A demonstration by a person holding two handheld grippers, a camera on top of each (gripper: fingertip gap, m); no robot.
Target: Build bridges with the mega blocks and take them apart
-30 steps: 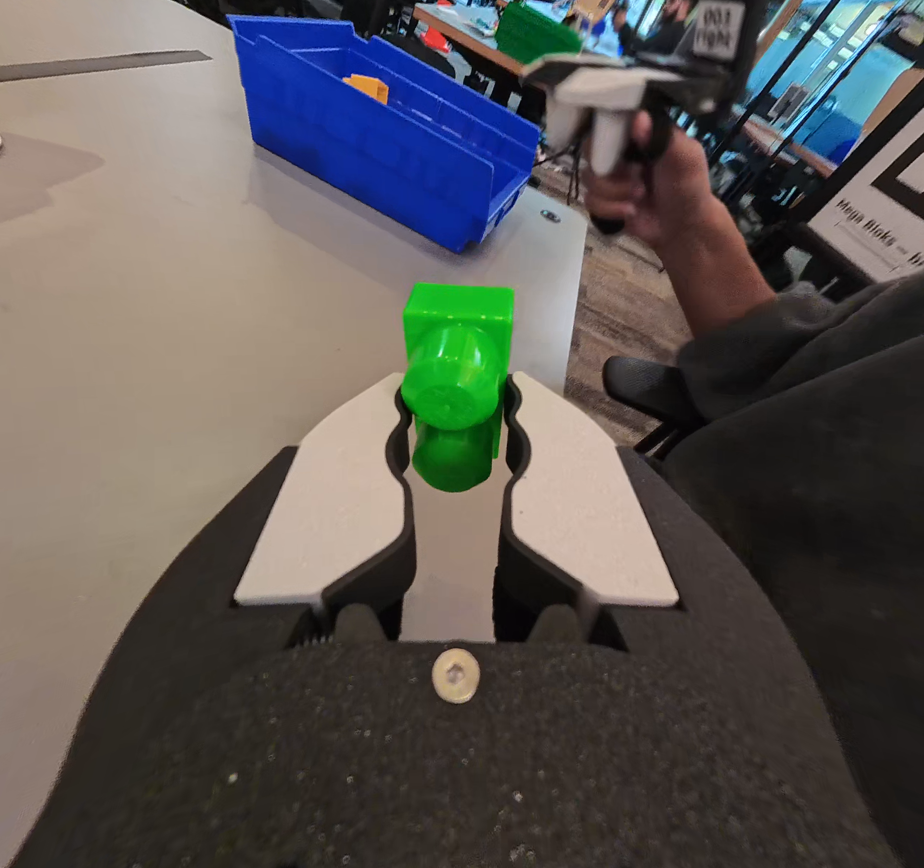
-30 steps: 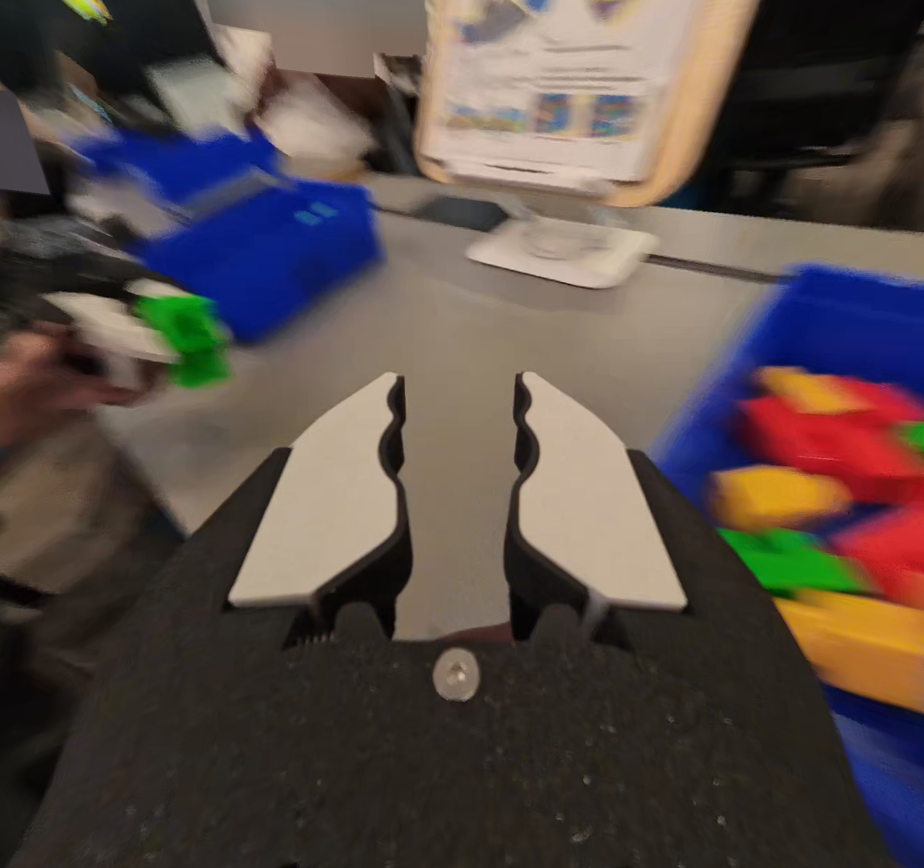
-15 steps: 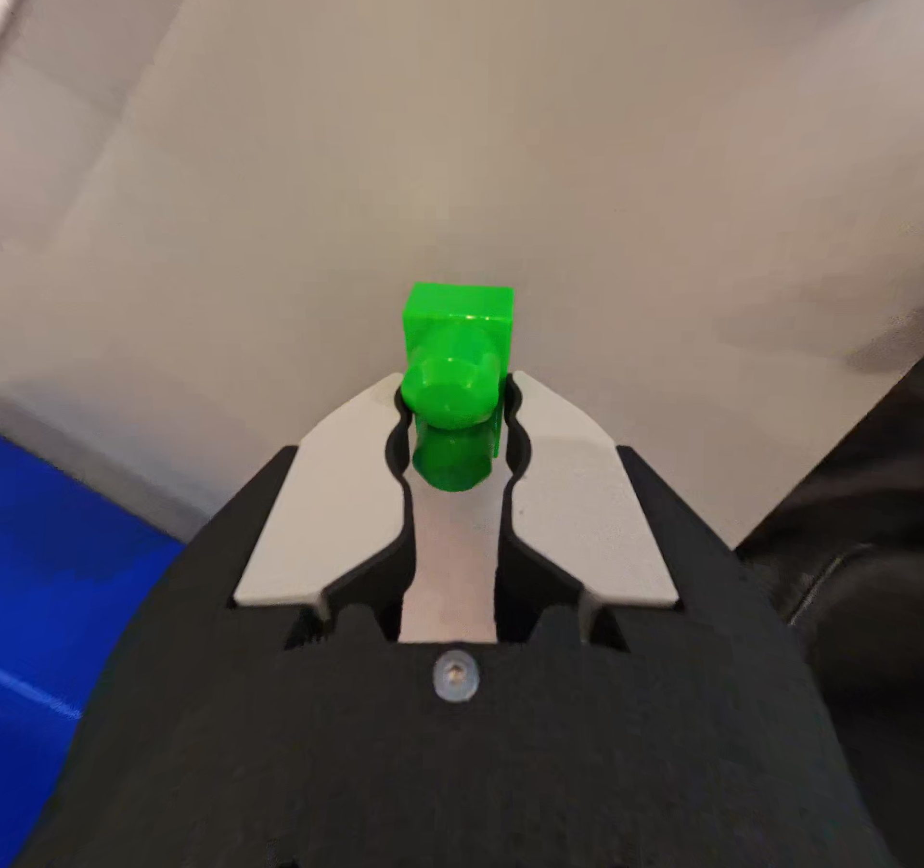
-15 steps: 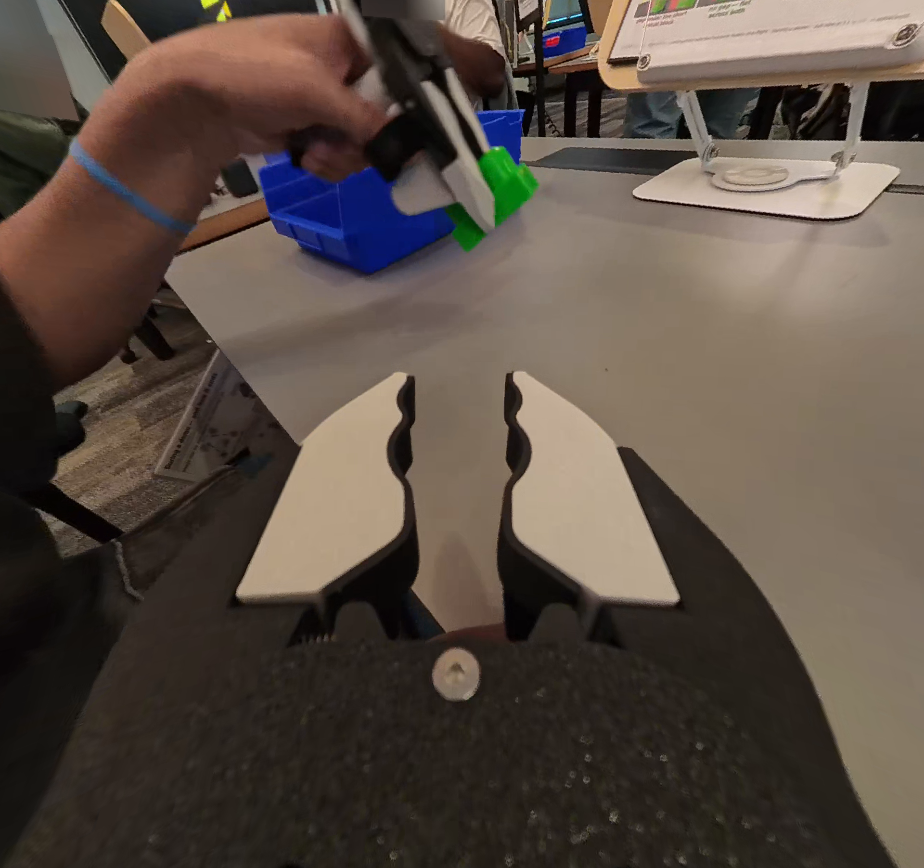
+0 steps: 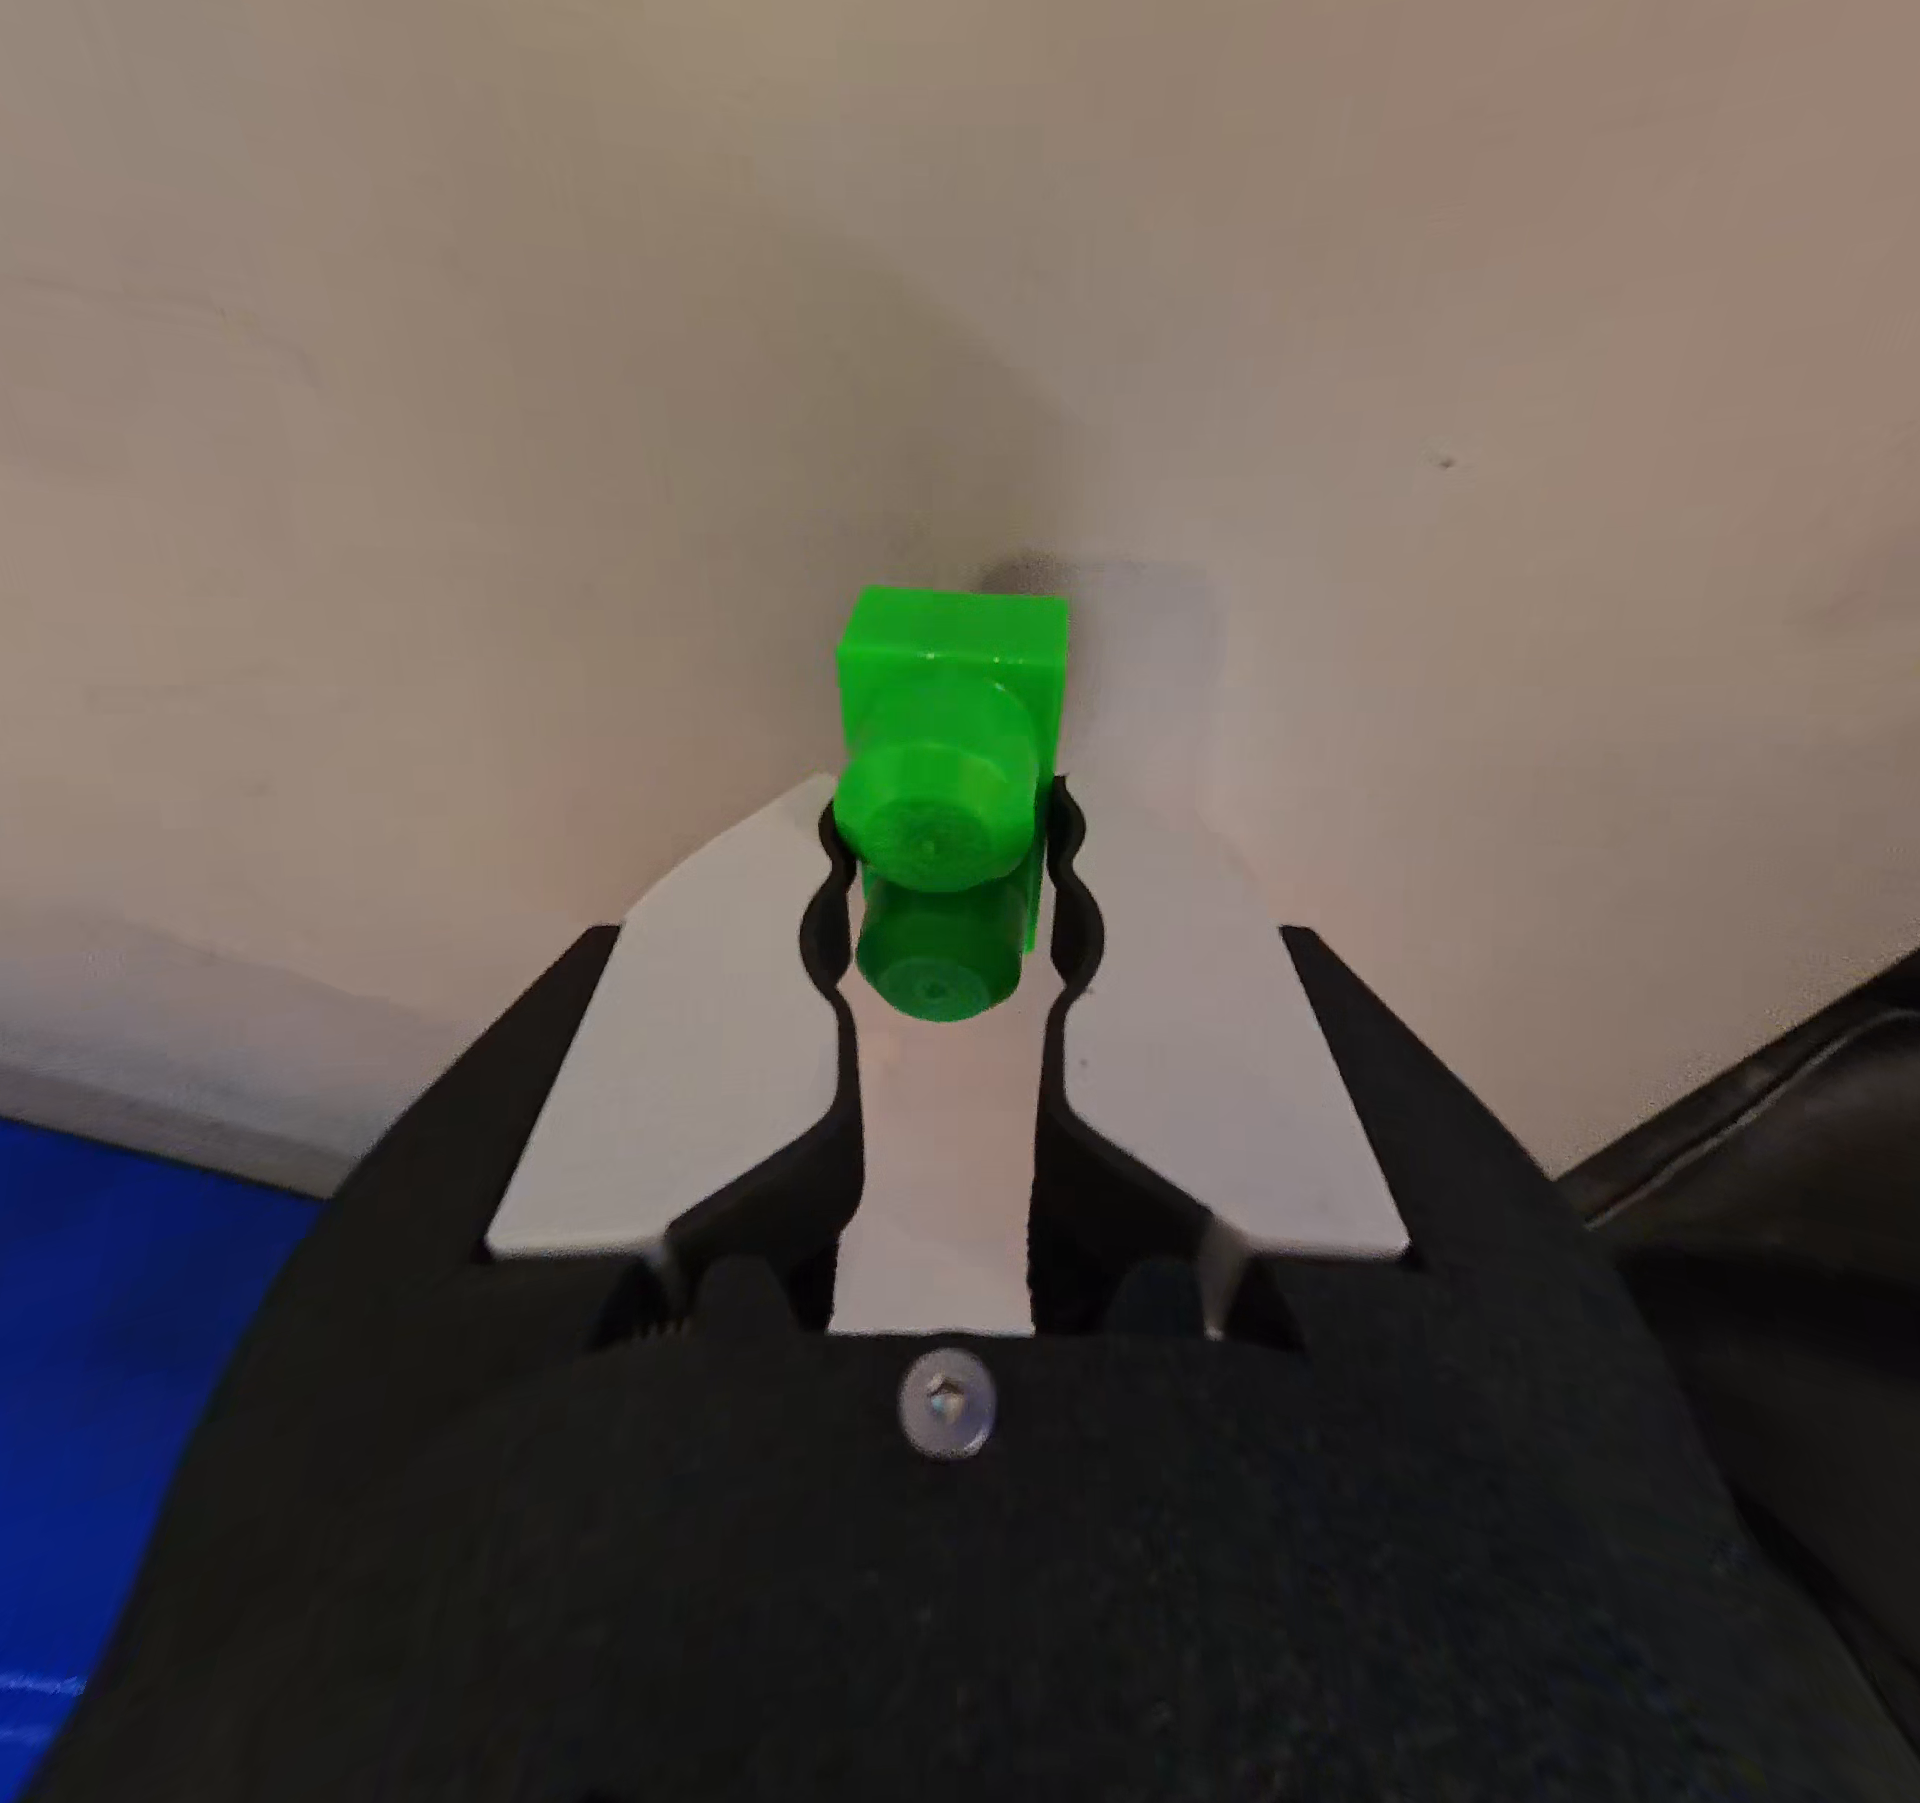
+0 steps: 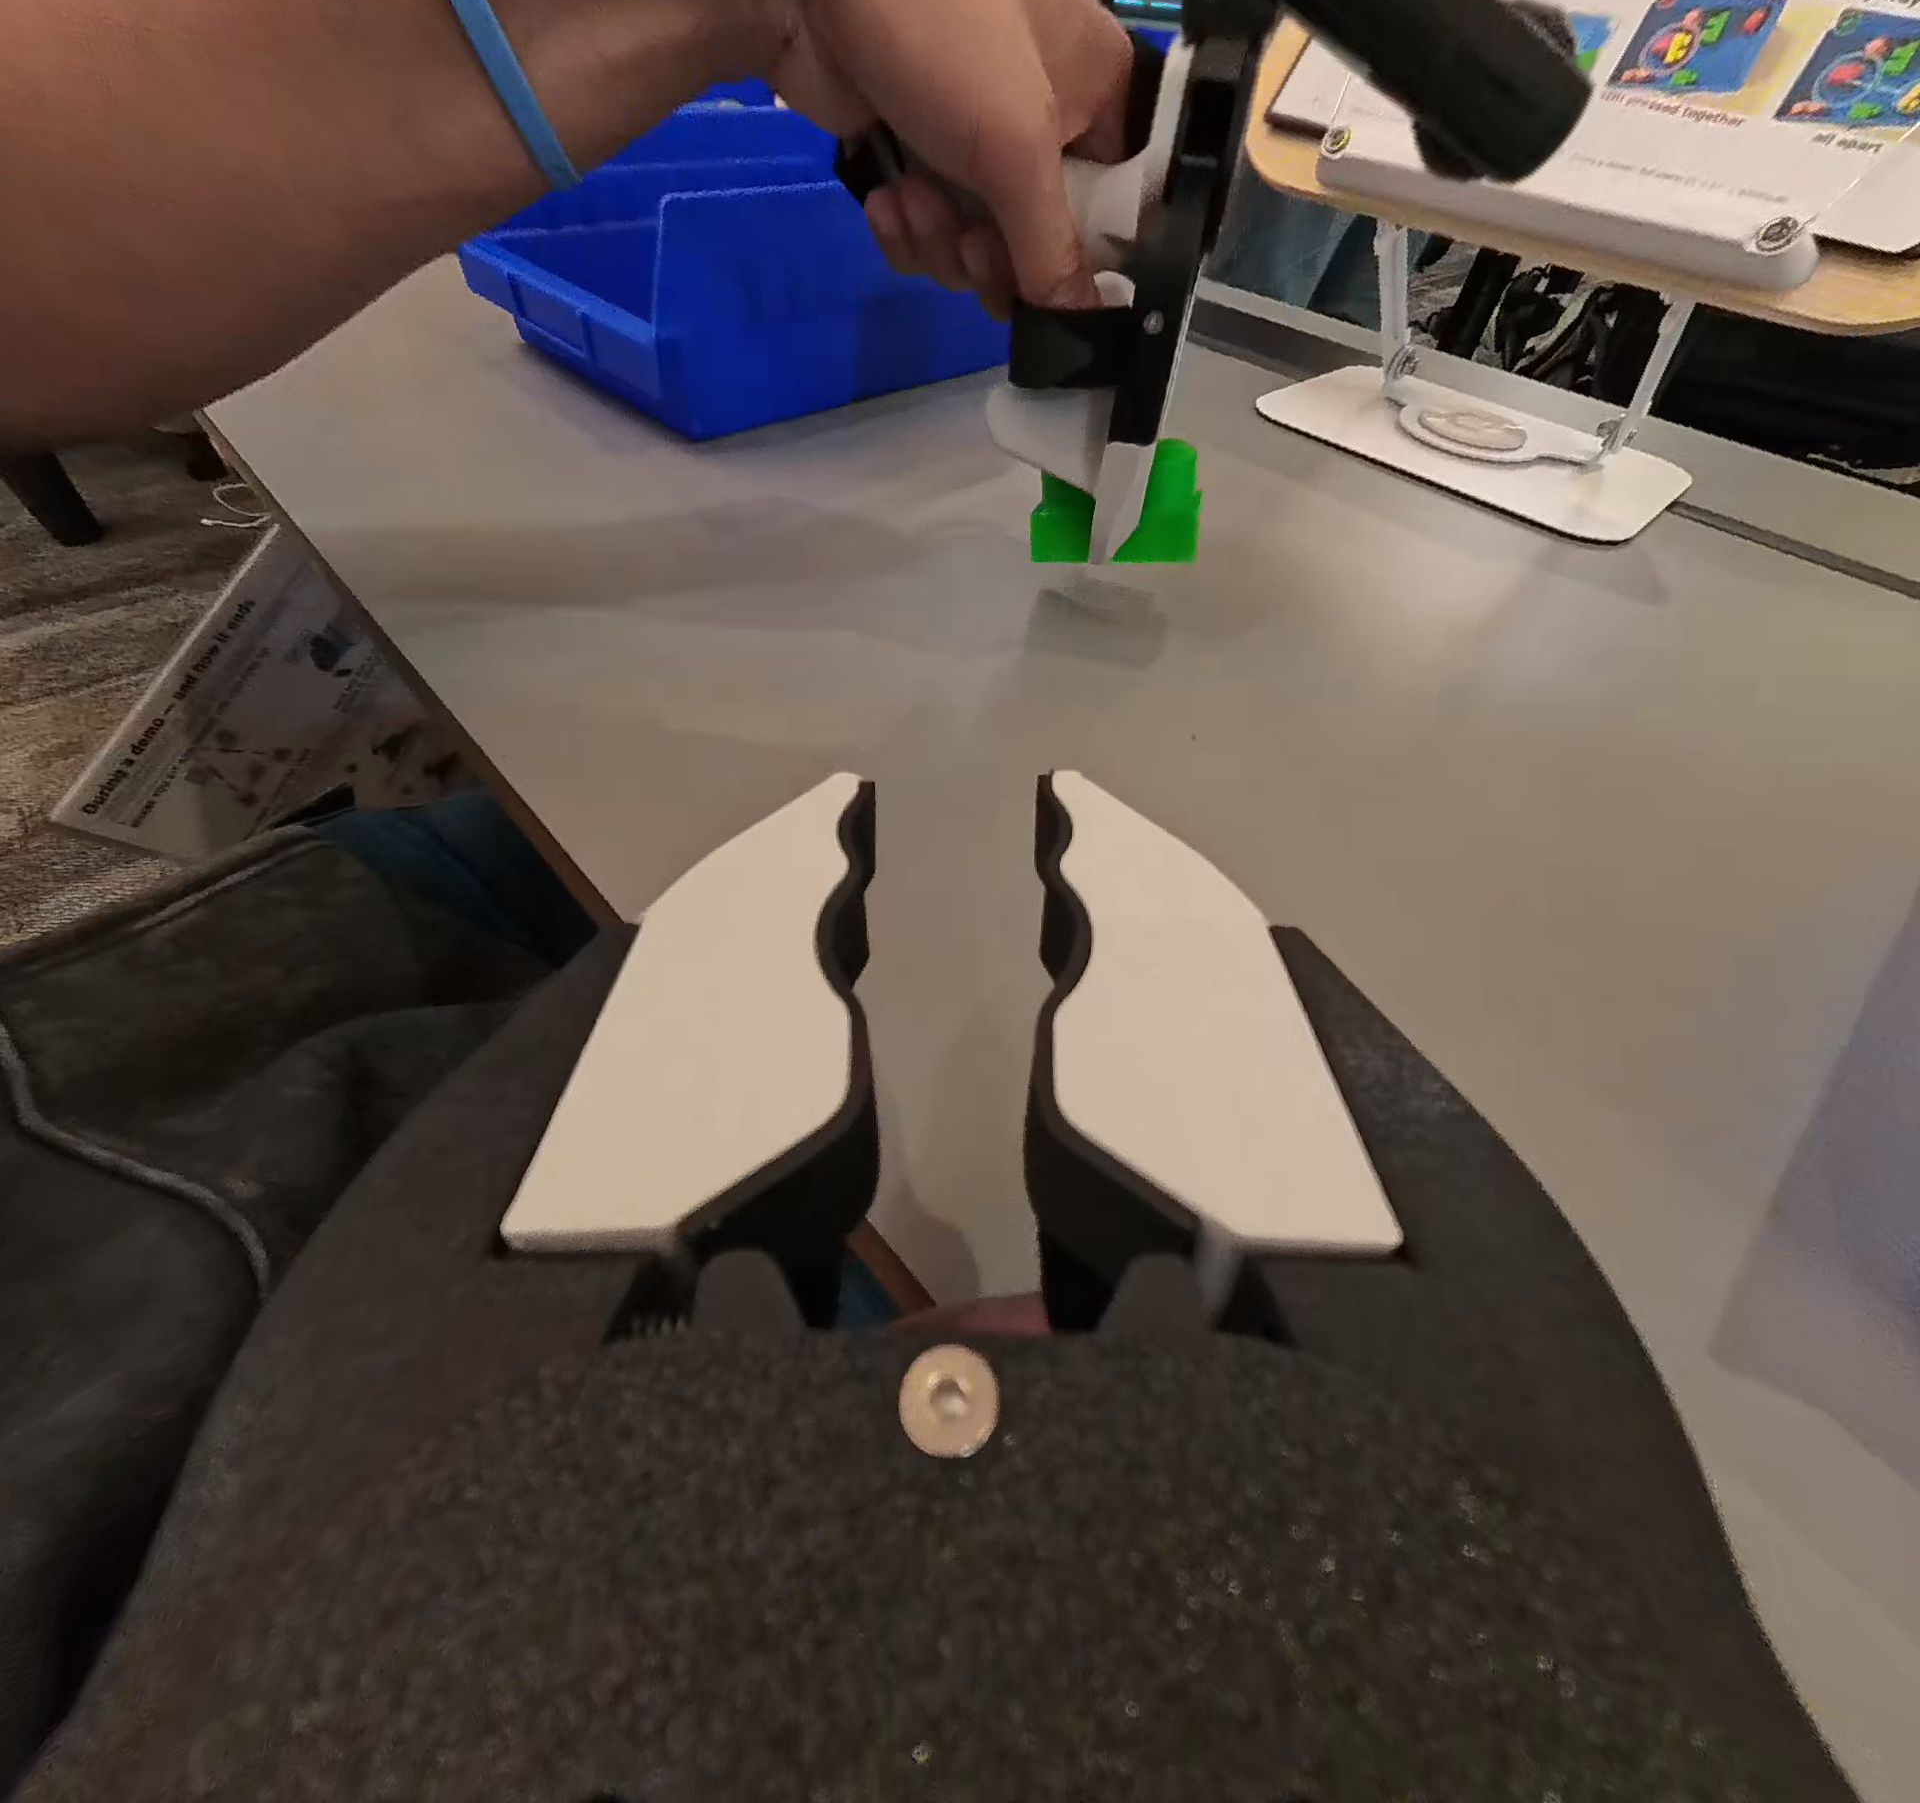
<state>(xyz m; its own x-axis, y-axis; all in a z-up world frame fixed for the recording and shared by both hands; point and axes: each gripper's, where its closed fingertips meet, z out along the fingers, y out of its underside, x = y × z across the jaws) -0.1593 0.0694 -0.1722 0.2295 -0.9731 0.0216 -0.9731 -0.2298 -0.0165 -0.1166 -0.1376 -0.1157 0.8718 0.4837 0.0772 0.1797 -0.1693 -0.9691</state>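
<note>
My left gripper point(image 5: 948, 823) is shut on a green two-stud mega block point(image 5: 951, 714) and points straight down at the grey table point(image 5: 935, 247). In the right wrist view the green block point(image 6: 1162, 512) sits at or just above the table top, held upright with its studs up, with the left gripper point(image 6: 1112, 496) over it. My right gripper point(image 6: 954, 818) is open and empty. It hovers over the near part of the table point(image 6: 1455, 766), well short of the block.
A blue bin point(image 6: 727, 288) stands at the far left of the table; its blue edge point(image 5: 135, 1390) shows low left in the left wrist view. A sheet on a white stand point(image 6: 1507, 423) is at the back right. The table's left edge runs near my right gripper. My hands' fingertips stand some 20 cm from each other.
My left gripper has swung down from level to point at the table and lowered the green block close to the surface. My right gripper has stayed open and turned toward the table's middle.
</note>
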